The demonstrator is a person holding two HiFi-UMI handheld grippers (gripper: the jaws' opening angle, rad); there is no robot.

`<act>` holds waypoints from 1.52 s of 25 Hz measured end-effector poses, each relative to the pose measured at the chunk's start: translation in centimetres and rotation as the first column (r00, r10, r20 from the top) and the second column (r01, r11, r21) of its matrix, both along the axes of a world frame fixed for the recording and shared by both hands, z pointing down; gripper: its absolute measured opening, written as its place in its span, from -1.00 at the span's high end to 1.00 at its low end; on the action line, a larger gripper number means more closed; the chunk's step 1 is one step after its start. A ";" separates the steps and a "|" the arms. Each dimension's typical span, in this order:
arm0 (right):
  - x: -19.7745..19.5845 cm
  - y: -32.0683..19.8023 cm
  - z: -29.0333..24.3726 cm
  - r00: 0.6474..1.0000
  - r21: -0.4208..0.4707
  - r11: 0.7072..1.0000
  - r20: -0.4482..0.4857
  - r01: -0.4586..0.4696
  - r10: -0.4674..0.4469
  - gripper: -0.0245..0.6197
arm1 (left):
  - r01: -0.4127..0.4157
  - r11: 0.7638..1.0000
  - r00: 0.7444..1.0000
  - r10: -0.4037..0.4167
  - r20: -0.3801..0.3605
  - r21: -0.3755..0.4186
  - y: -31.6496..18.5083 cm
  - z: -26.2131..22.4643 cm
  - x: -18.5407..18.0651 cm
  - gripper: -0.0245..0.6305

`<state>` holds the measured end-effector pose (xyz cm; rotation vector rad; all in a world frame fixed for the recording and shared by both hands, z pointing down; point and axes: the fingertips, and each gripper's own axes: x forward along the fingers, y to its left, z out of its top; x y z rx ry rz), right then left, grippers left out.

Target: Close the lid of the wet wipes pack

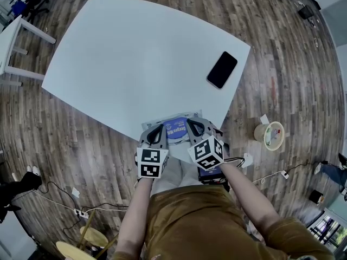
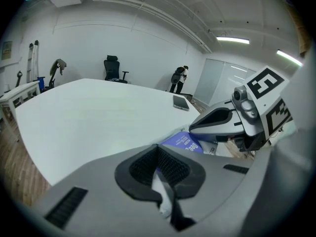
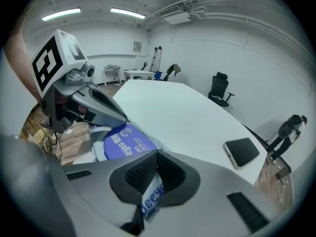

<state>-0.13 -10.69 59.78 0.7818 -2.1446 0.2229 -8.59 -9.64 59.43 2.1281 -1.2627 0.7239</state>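
The wet wipes pack (image 1: 174,128) lies at the near edge of the white table (image 1: 135,58), its blue oval lid (image 3: 123,141) lying flat on top. My left gripper (image 1: 157,130) is shut on the pack's left edge; white film shows between its pads (image 2: 159,169). On the other side my right gripper (image 1: 194,125) is shut on the pack's right edge, with printed film pinched in its pads (image 3: 154,174). The blue lid (image 2: 183,142) sits between the two grippers. Whether the lid is snapped down I cannot tell.
A black phone (image 1: 222,69) lies on the table's right part, well beyond the pack. On the floor to the right stands a small round basket (image 1: 270,134). Cables and a power strip (image 1: 81,213) run over the wood floor near the person's legs.
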 end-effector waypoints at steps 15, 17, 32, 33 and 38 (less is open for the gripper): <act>0.0 0.1 -0.4 0.999 0.044 0.998 -0.018 0.052 -0.051 0.90 | -0.005 1.000 1.000 0.005 0.007 -0.008 -0.1 0.0 -0.1 0.94; 0.0 0.0 -0.7 0.999 0.051 0.998 -0.008 0.045 -0.045 0.90 | -0.002 1.000 1.000 0.002 0.008 -0.005 -0.2 -0.1 -0.2 0.94; 2.0 0.1 -4.9 0.994 0.106 0.992 0.093 -0.062 0.053 0.90 | 0.069 0.993 0.996 -0.073 0.044 0.095 0.3 -4.0 -1.8 0.94; 2.2 0.4 -5.1 0.994 0.110 0.992 0.098 -0.066 0.056 0.90 | 0.078 0.992 0.996 -0.083 0.046 0.101 0.5 -4.3 -2.0 0.94; 3.6 1.1 -6.4 0.989 0.140 0.985 0.122 -0.101 0.084 0.90 | 0.113 0.986 0.991 -0.120 0.055 0.125 1.8 -5.5 -3.1 0.94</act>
